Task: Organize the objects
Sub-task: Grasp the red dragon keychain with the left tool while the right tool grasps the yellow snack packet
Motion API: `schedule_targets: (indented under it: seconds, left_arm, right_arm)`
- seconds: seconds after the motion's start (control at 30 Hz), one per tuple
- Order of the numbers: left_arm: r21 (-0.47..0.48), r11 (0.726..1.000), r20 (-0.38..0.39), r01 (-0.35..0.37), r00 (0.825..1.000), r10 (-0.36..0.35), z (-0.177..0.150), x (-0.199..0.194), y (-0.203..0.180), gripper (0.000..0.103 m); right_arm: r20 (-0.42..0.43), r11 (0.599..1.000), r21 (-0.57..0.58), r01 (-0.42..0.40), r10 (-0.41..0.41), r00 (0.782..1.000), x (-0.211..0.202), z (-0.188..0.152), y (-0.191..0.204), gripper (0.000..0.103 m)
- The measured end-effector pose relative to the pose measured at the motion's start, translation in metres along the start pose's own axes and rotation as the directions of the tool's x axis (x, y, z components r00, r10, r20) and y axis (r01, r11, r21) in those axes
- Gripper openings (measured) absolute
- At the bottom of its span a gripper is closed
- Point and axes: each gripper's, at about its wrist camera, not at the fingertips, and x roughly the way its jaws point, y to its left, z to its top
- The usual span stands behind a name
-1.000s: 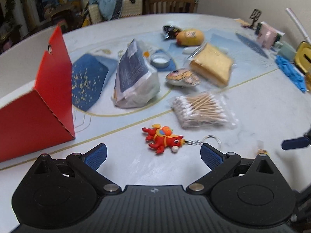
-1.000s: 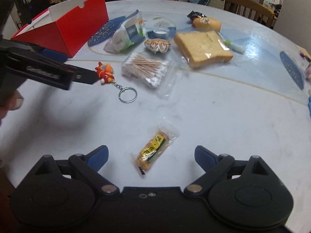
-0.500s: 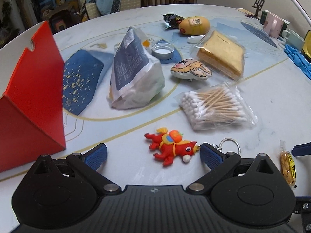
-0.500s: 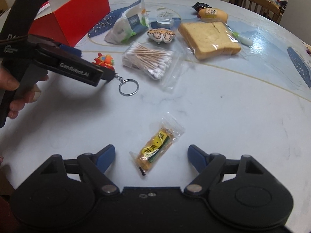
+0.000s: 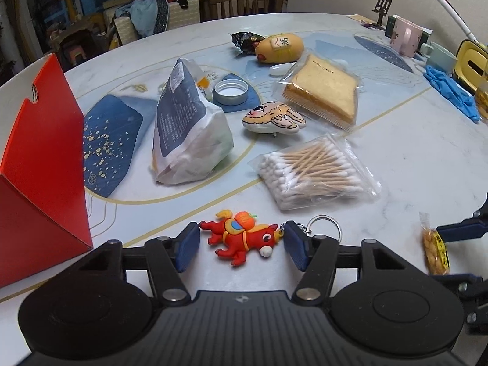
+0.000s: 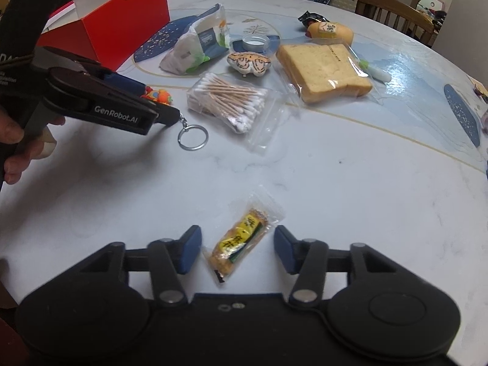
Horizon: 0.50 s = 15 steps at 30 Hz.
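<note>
- The left claw [image 5: 241, 245] sits low on the worktop [image 5: 411, 158] with its blue pads either side of the red horse keychain [image 5: 242, 238]; the left pad touches the tail end and the right pad the nose, so it looks closed on the toy, which lies flat.
- The keychain's metal ring [image 6: 192, 137] lies on the worktop just right of that claw.
- The right claw [image 6: 238, 250] is spread apart, with the yellow snack packet [image 6: 239, 241] lying slantwise between the pads and touching neither.
- Just beyond the keychain lies a bag of cotton swabs [image 5: 311, 172].
- To the left stands a red box [image 5: 39, 164].
- Farther back are a white-and-blue pouch [image 5: 186, 128], a striped shell-like toy [image 5: 273, 119] and wrapped bread [image 5: 323, 91].
</note>
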Motion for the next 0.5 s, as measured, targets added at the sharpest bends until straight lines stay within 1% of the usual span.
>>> schedule_targets:
  seconds: [0.07,0.1,0.13,0.2,0.27,0.5]
  left_arm:
    - [-0.004,1.0,-0.004,0.001,1.0,-0.001,0.0,-0.001,0.001,0.059]
    - [-0.004,1.0,-0.004,0.003,1.0,-0.003,0.0,-0.001,0.001,0.052]
    - [-0.003,1.0,-0.006,0.002,1.0,-0.002,0.0,-0.003,0.0,0.052]
    - [-0.007,1.0,-0.014,0.004,1.0,-0.004,-0.001,-0.003,0.001,0.052]
    - [-0.009,1.0,-0.013,0.004,1.0,-0.005,-0.002,-0.004,0.002,0.052]
    - [-0.055,0.998,-0.026,0.031,0.999,-0.033,-0.009,-0.013,0.009,0.052]
  right_arm:
    - [0.0,1.0,0.008,0.0,0.0,1.0,0.0,0.001,0.0,0.037]
    - [0.001,1.0,0.015,0.003,-0.003,1.0,-0.001,0.001,-0.001,0.033]
    - [0.002,1.0,0.02,0.008,-0.008,1.0,-0.001,0.001,-0.001,0.031]
    - [0.002,0.999,0.032,0.007,-0.007,1.0,-0.001,0.001,-0.002,0.023]
    - [0.006,0.999,0.045,0.011,-0.011,1.0,-0.003,0.001,-0.003,0.018]
    - [0.033,0.997,0.074,0.005,-0.007,0.999,-0.014,0.005,-0.005,0.017]
